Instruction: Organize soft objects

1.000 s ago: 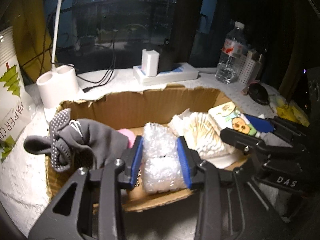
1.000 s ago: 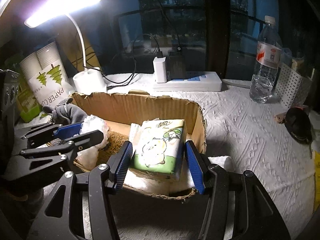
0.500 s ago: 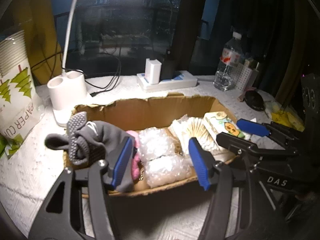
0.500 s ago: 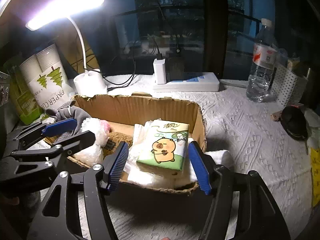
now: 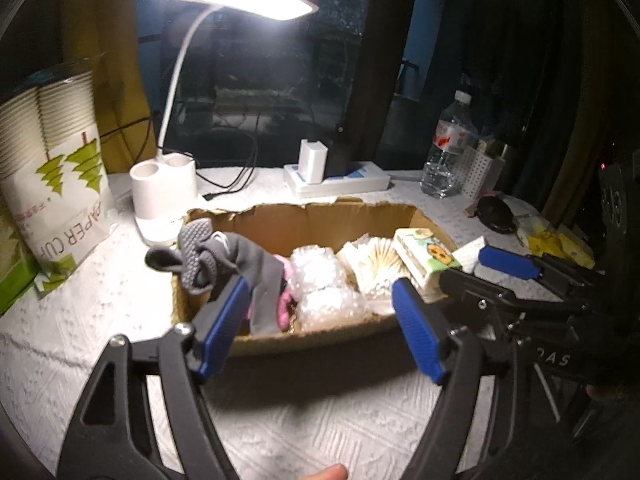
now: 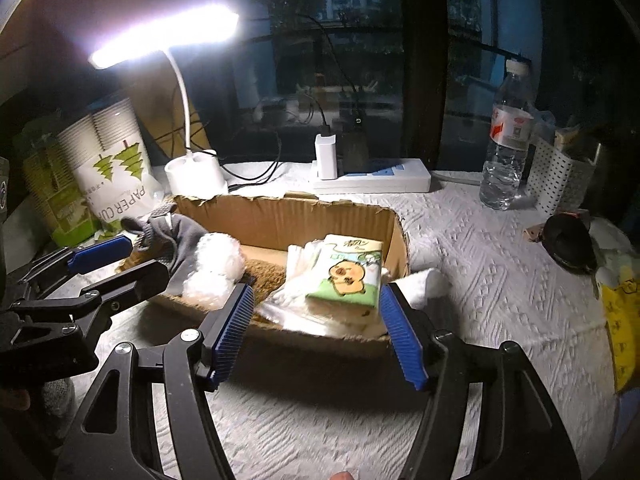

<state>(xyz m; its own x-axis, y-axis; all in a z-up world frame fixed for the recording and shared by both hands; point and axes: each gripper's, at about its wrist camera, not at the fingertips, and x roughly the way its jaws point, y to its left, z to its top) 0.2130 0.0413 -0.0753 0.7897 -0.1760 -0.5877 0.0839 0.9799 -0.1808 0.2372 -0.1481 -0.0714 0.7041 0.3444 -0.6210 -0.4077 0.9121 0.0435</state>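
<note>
A shallow cardboard box (image 5: pixel 320 216) (image 6: pixel 288 216) holds the soft things: a grey glove (image 5: pixel 224 258) (image 6: pixel 176 232) over its left rim, a pink item (image 5: pixel 285 300), a bubble-wrap roll (image 5: pixel 320 284) (image 6: pixel 216 268), a clear bag of white pieces (image 5: pixel 374 264) (image 6: pixel 304 280), and a green tissue pack with a cartoon animal (image 5: pixel 428 256) (image 6: pixel 348 272). My left gripper (image 5: pixel 320 328) is open and empty, just in front of the box. My right gripper (image 6: pixel 318 332) is open and empty, in front of the box's right end.
A lit desk lamp on a white base (image 5: pixel 164 196) (image 6: pixel 196 176), a paper-cup sleeve (image 5: pixel 52 176) (image 6: pixel 112 160), a power strip with charger (image 5: pixel 336 180) (image 6: pixel 372 178), a water bottle (image 5: pixel 450 152) (image 6: pixel 508 140) and a black round object (image 6: pixel 568 242) stand around the box on a white textured cloth (image 6: pixel 480 280).
Left gripper let go of the bubble-wrap roll, right gripper let go of the tissue pack; both lie in the box. Both grippers opened and drew back toward the front.
</note>
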